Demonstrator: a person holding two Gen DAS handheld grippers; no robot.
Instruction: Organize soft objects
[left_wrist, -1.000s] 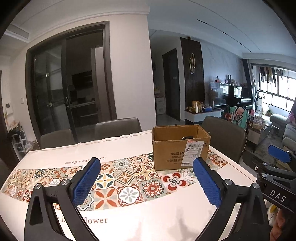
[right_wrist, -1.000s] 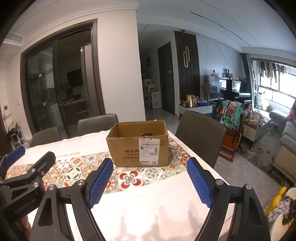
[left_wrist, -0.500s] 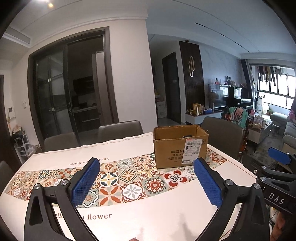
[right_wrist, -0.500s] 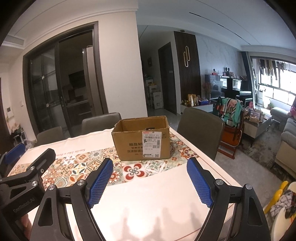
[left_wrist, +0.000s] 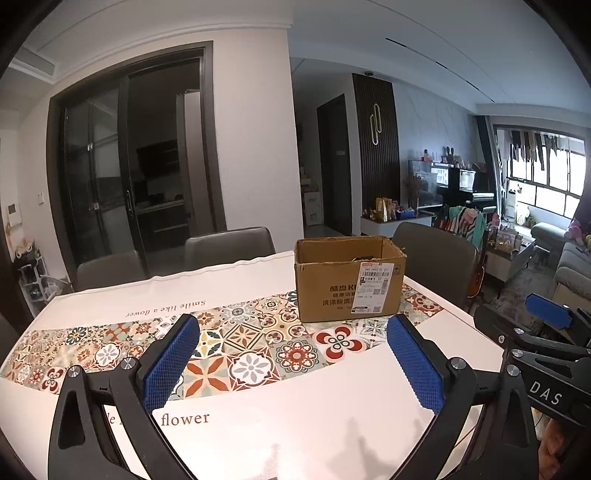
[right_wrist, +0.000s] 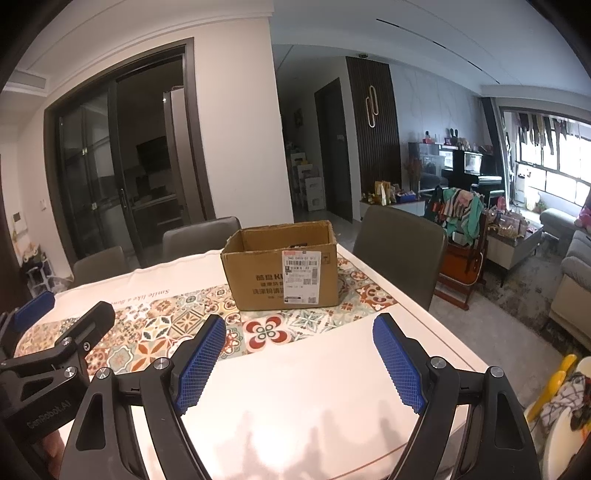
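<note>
Left claw (left_wrist: 291, 358) and right claw (right_wrist: 299, 354), both spread wide with nothing between the blue pads, held side by side above the near edge of the tabletop (left_wrist: 295, 424). Compared with one second earlier, both views sit slightly higher and farther back: more of the white near cloth shows, and the cardboard box (left_wrist: 349, 278) appears smaller and farther off. The box itself has not shifted; it stands upright and open-topped on the patterned tile runner (left_wrist: 240, 343) toward the far right of the tabletop, with a shipping label (right_wrist: 301, 277) on its near face. A dark item lies inside at the far wall, but the near wall hides most of the interior, so the contents cannot be identified. No soft object is visible on the tabletop. Each claw's body is cut off by the lower frame edge. Chairs (right_wrist: 400, 251) stand at the far and right sides.
</note>
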